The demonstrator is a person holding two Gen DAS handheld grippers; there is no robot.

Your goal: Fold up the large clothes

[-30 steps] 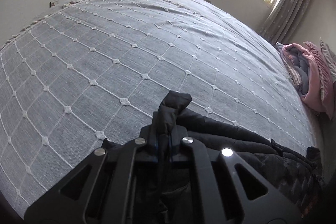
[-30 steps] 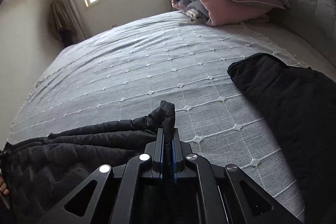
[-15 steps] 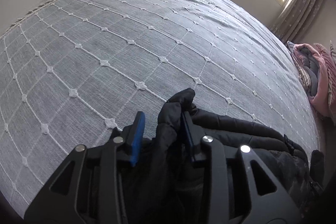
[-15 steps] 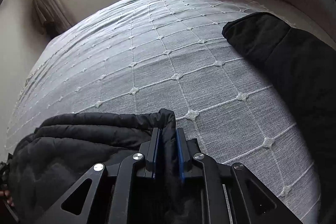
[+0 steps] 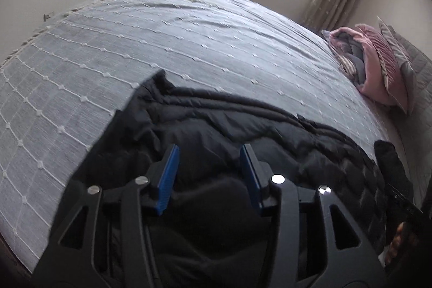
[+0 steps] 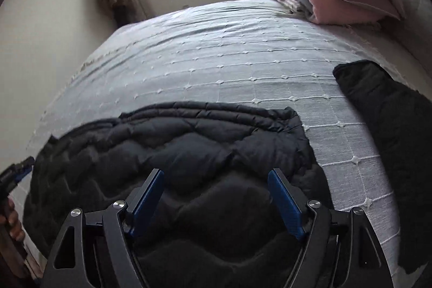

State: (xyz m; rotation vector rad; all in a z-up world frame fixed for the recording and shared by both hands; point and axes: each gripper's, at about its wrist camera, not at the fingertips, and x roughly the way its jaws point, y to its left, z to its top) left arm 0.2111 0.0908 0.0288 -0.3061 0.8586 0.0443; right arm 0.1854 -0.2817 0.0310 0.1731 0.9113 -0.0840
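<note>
Black jacket (image 6: 189,142) released onto bed (image 6: 243,66), both grippers' jaws just opened

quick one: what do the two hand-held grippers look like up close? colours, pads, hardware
Both match. The left hand-held gripper and the right hand-held gripper have matte black linkage arms with triangular cut-outs and round silver screw heads at the pivots. Each finger ends in a flat rectangular blue pad. No cables or printed markings show. No sleeve is visible.
</note>
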